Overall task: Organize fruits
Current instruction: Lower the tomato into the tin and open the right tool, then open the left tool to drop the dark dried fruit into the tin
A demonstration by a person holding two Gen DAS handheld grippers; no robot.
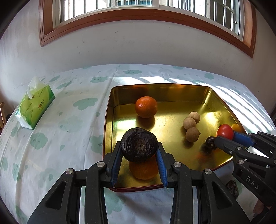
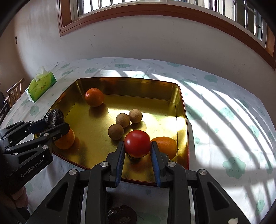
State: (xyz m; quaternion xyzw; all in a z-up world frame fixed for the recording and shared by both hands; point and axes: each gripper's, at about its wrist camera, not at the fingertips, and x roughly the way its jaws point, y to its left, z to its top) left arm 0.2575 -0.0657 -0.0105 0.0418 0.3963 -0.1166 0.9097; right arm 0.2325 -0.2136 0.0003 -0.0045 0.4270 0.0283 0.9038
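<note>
On the left wrist view, the left gripper (image 1: 139, 155) is clamped on a dark wrinkled fruit (image 1: 139, 144), held above an orange (image 1: 143, 169) at the near edge of the gold tray (image 1: 110, 106). Already inside the tray lie a second orange (image 1: 146, 106) and three brown round fruits (image 1: 191, 126). One more dark fruit (image 1: 232, 188) lies on the tablecloth (image 1: 69, 120), outside the tray, so sorting appears well advanced but unfinished. A green tissue pack (image 1: 34, 105) sits well apart, to the left.

On the right wrist view, the right gripper (image 2: 137, 151) is clamped on a red tomato (image 2: 137, 143) over the tray's near right corner, beside a third orange (image 2: 166, 143). A dark fruit (image 2: 122, 214) remains on the cloth below. Judged from this, both held fruits await release. A white wall (image 2: 155, 43) and a wood-framed window (image 2: 155, 10) back the table; sunlight stripes the cloth.
</note>
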